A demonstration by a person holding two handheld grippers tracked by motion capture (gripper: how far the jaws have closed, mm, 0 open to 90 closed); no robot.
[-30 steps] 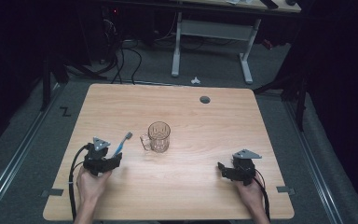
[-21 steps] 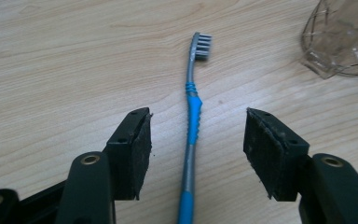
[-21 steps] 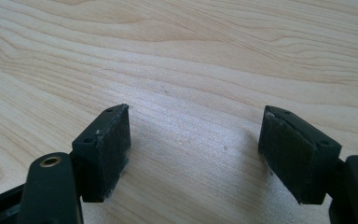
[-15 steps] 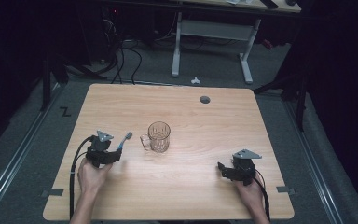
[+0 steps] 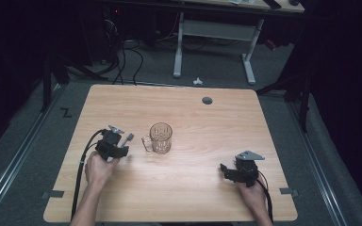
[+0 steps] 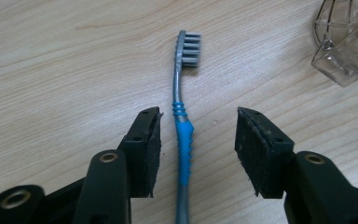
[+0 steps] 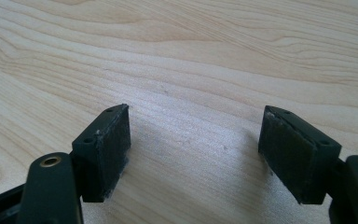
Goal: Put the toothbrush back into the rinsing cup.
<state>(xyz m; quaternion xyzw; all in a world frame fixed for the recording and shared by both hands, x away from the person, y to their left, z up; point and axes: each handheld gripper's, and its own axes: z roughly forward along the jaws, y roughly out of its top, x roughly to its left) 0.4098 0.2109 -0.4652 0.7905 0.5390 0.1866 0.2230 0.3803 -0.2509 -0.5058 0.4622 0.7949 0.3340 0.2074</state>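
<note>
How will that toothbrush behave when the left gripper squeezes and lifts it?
The toothbrush looks thin and light, so it should lift easily. Its ribbed blue grip probably resists slipping. Lying flat on the table, the narrow handle may twist between the pads.

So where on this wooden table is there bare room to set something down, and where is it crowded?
The wooden table is bare across its far half, apart from a small dark round plug, and between the clear glass mug and the right gripper. It is crowded at the left: the left gripper straddles the blue-and-grey toothbrush beside the mug.
</note>
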